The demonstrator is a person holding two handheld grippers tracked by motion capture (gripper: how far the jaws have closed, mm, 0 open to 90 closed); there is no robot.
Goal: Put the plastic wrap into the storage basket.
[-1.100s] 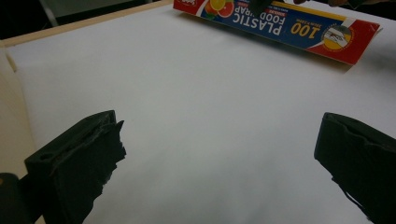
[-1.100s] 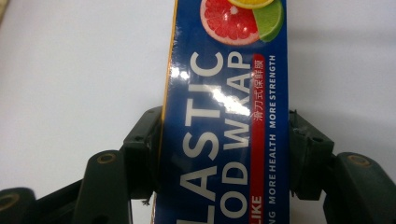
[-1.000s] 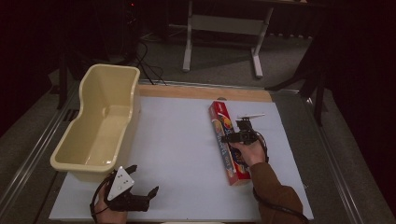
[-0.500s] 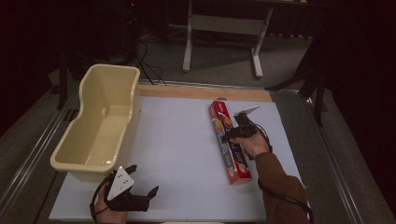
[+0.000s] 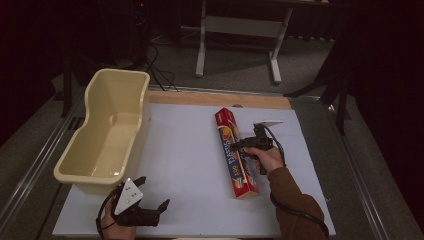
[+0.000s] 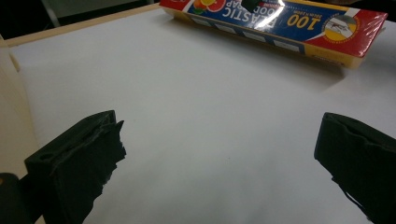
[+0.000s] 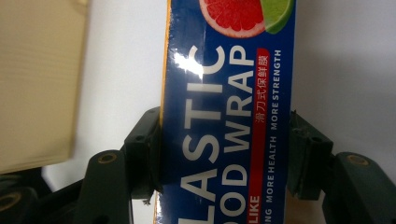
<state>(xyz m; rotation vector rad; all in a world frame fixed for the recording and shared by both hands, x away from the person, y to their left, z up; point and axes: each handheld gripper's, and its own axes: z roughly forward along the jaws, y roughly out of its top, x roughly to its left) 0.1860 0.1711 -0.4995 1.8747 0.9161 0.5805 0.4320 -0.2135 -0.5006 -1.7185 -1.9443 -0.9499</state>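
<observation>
A dark room with a metal stand behind frames the white surface, edged at its far side by a wooden strip. On its left stands a large cream tub, empty, its long side running away from the person. To the right of the middle lies the plastic wrap box, a long, narrow carton in red and blue; its long axis runs from the near edge toward the far edge, the far end leaning slightly left. It lies well apart from the tub.

The right tongs straddle the box near its middle, the jaws against both long sides as the right gripper view shows: they look closed on it. The left tongs rest near the front edge, jaws wide apart over bare white.

The carton is probably light and stiff, with glossy sides that may slip; a mid-length hold across its narrow width should keep it balanced.
</observation>
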